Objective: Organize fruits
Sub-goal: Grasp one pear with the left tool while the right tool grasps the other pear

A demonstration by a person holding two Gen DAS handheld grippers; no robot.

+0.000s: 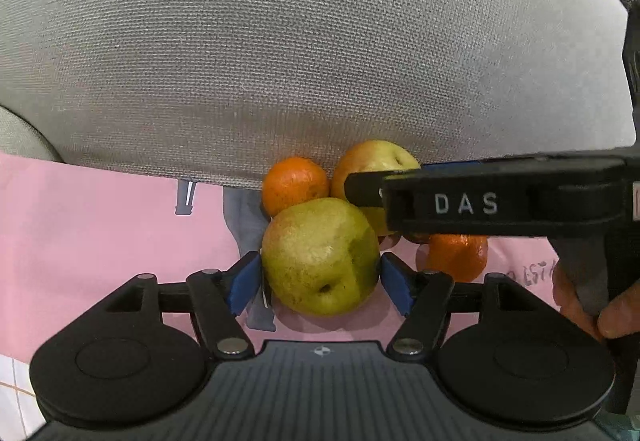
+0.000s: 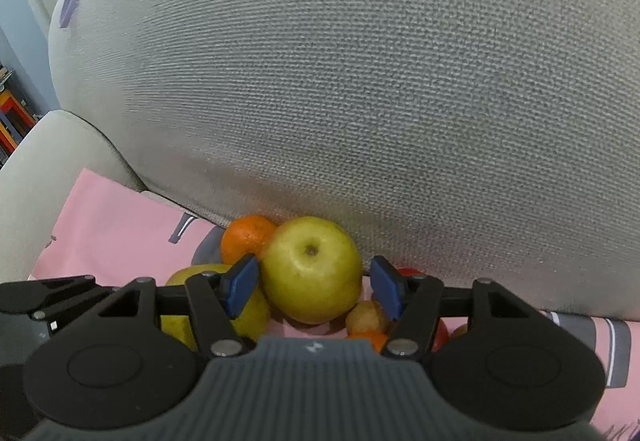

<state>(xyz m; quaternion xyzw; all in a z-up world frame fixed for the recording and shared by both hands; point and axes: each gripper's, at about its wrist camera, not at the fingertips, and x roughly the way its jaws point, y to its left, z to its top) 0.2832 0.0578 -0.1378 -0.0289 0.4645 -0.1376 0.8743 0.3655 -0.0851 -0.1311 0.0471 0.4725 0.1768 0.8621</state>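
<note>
A pile of fruit lies on a pink cloth (image 1: 100, 241) against a grey cushion. In the left wrist view my left gripper (image 1: 320, 277) is open, its blue pads close beside a green-yellow apple (image 1: 320, 257) that rests on the cloth. Behind it sit an orange (image 1: 294, 185) and a yellow-red apple (image 1: 376, 161), with another orange (image 1: 458, 255) to the right. My right gripper (image 1: 372, 189) reaches in from the right over the yellow-red apple. In the right wrist view my right gripper (image 2: 314, 287) is open around a yellow apple (image 2: 312, 269), with a gap at the right pad.
The grey back cushion (image 2: 360, 81) rises directly behind the fruit. A sofa armrest (image 2: 52, 169) stands at the left. A small yellowish fruit (image 2: 366, 317) and an orange (image 2: 246, 237) flank the yellow apple. A person's fingers (image 1: 580, 301) hold the right gripper's handle.
</note>
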